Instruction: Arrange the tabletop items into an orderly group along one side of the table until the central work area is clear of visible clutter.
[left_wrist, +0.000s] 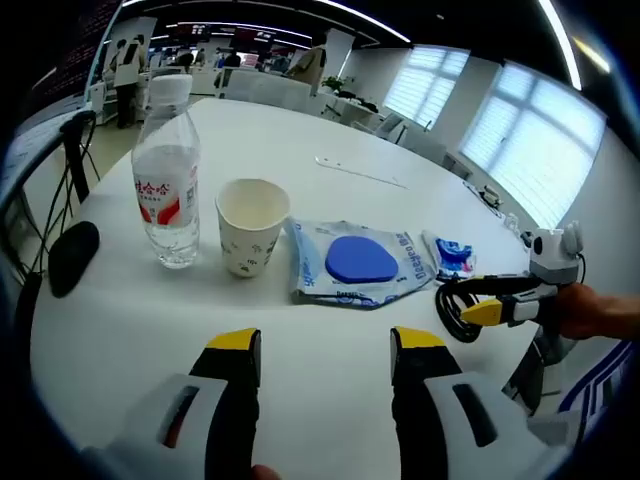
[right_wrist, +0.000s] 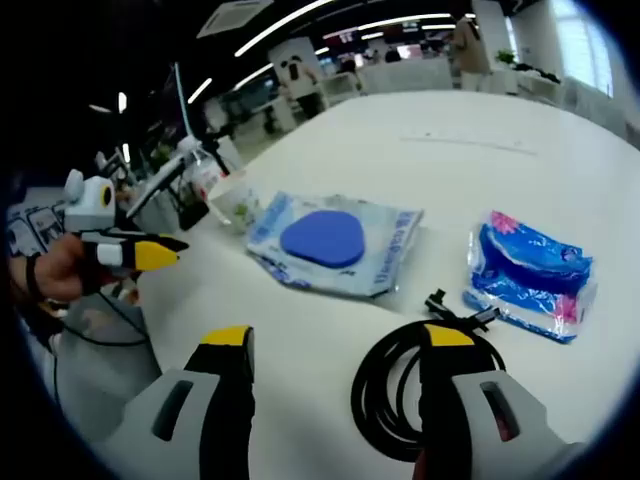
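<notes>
- Left tongs (left_wrist: 325, 345) at bottom centre of the left gripper view, yellow-tipped jaws spread wide over bare white counter (left_wrist: 300, 130), nothing between them.
- Beyond, in a row across the middle of that frame: water bottle (left_wrist: 167, 185) upright at left, paper cup (left_wrist: 251, 225) just beside it, then a flat packet with a blue oval (left_wrist: 358, 262), then a small blue wrapper (left_wrist: 452, 254) at right.
- Right tongs (right_wrist: 338, 338) at bottom centre of the right gripper view, jaws wide apart, gripping nothing; right jaw over a coiled black cable (right_wrist: 400, 385) lying on the counter.
- Same blue-oval packet centre frame there, small blue wrapper at right, cup and bottle upper left.
- Dark rounded object (left_wrist: 72, 257) at left edge of the left gripper view, too unclear to name.
</notes>
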